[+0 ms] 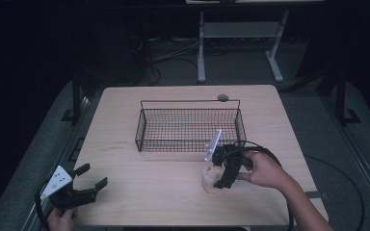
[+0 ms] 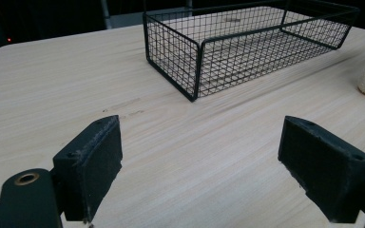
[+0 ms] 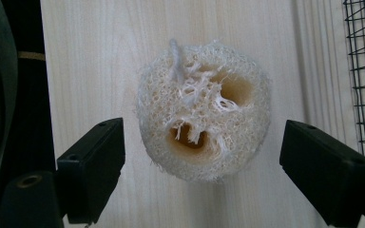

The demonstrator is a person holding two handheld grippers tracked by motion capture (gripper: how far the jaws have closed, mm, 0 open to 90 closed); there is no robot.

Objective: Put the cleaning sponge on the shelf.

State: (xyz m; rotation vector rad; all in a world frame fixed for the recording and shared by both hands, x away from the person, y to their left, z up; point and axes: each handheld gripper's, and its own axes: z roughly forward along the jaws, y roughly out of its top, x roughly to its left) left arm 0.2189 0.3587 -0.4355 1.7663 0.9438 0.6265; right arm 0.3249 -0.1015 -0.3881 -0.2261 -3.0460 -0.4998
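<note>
Between the parted right tongs, a loofah stands untouched

Left gripper: we hold it low at our near left corner of the tabletop, pointing forward and to the right.
Left fingers: spread wide apart, nothing between them.
Left hand: wrapped round the gripper's rear, just inside the bottom edge of the high view.
Right gripper: we hold it at our right, tipped steeply so it points down at the tabletop.
Right fingers: spread wide, gripping nothing.
Right hand: closed round the gripper's body, wrist bent to the left.
Right forearm: comes up from the bottom right edge, angled left and forward.
</note>
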